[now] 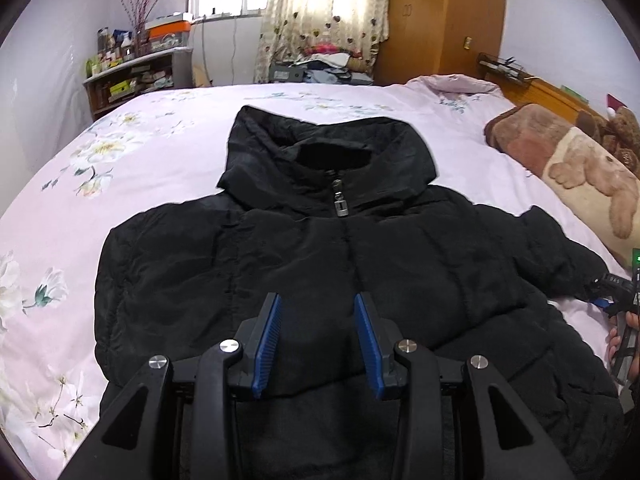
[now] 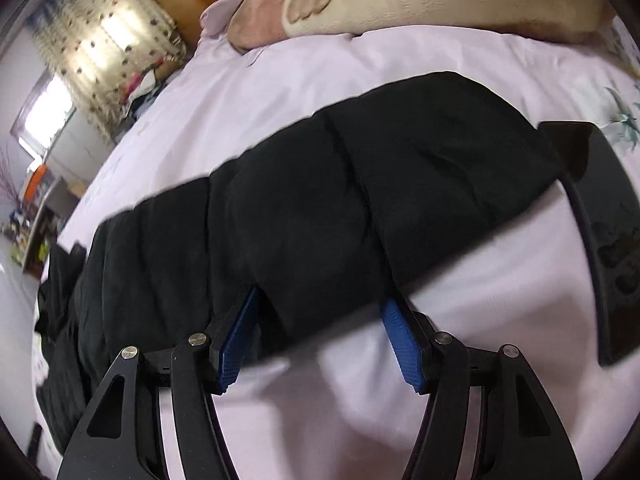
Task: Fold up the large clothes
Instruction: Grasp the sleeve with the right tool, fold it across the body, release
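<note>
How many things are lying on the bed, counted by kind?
Black jackets: 1
Bear-print blankets: 1
Teddy bears: 1
Dark flat items beside the sleeve: 1
Total: 4

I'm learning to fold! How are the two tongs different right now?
The left tongs hover over the black jacket's front with a narrow gap. The right tongs gape wider, straddling the jacket's sleeve edge on the pink sheet. Both have blue pads, and neither is squeezing anything.
</note>
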A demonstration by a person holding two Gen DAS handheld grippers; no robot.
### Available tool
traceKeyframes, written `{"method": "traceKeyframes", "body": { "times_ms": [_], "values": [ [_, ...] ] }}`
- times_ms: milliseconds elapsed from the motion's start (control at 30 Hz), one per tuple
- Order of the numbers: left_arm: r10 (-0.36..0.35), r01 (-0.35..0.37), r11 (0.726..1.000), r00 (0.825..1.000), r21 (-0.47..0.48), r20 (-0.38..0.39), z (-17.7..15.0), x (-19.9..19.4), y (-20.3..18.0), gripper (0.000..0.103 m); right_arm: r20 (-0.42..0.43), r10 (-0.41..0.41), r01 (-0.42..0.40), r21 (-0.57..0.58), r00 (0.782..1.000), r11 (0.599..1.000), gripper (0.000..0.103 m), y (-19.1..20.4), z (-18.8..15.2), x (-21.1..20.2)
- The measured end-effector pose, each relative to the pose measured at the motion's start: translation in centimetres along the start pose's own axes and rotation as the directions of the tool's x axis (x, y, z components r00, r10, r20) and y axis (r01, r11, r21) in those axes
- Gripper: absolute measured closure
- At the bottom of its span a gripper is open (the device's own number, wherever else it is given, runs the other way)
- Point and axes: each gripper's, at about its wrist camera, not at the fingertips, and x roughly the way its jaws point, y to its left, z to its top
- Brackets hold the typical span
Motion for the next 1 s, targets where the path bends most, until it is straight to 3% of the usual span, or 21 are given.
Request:
{"method": "traceKeyframes", "body": {
  "times_ms": [167, 200, 267, 300, 467, 700, 867, 1000],
  "values": [
    [0.031, -0.032, 0.999, 0.999, -0.017, -0.035, -0.4, 1.4, 1.3, 0.063, 0.015, -0.014, 0.013, 0.031, 1.0, 0.999, 0.043, 0.2, 0.8, 0.2],
    [0.037, -0.038, 0.999, 0.998, -0.021, -0.042, -0.4, 1.7, 1.4, 0.063, 0.025, -0.009, 0.008, 0.038, 1.0, 0.999, 0.061, 0.3, 0.8, -0.1],
    [0.046, -0.047, 0.998, 0.998, -0.035, -0.053, -0.5, 1.9, 2.0, 0.063, 0.038, 0.0, -0.001, 0.033, 0.999, 0.999, 0.083, 0.6, 0.9, -0.7],
    [0.046, -0.048, 0.998, 0.997, -0.041, -0.055, -0.6, 1.9, 2.2, 0.063, 0.048, -0.002, 0.001, 0.019, 0.999, 1.0, 0.088, 1.2, 0.9, -1.4],
    [0.037, -0.04, 0.997, 0.998, -0.067, -0.044, -0.5, 0.5, 3.2, 0.063, 0.132, 0.03, -0.022, -0.058, 0.991, 0.998, 0.092, 5.0, 1.6, -6.1],
    [0.012, -0.012, 0.993, 1.0, -0.12, -0.002, -0.1, -2.7, 4.9, 0.063, 0.225, 0.194, -0.138, -0.242, 0.955, 0.96, 0.093, 14.5, 2.3, -14.8],
    [0.013, -0.008, 0.988, 1.0, -0.156, 0.028, -0.2, -5.1, 6.4, 0.063, 0.157, 0.335, -0.247, -0.411, 0.929, 0.878, 0.093, 23.6, -0.6, -17.7],
    [0.021, -0.014, 0.983, 0.999, -0.183, 0.036, -0.5, -6.4, 7.8, 0.063, 0.046, 0.374, -0.299, -0.516, 0.926, 0.803, 0.093, 29.9, -4.5, -16.0]
  ]
}}
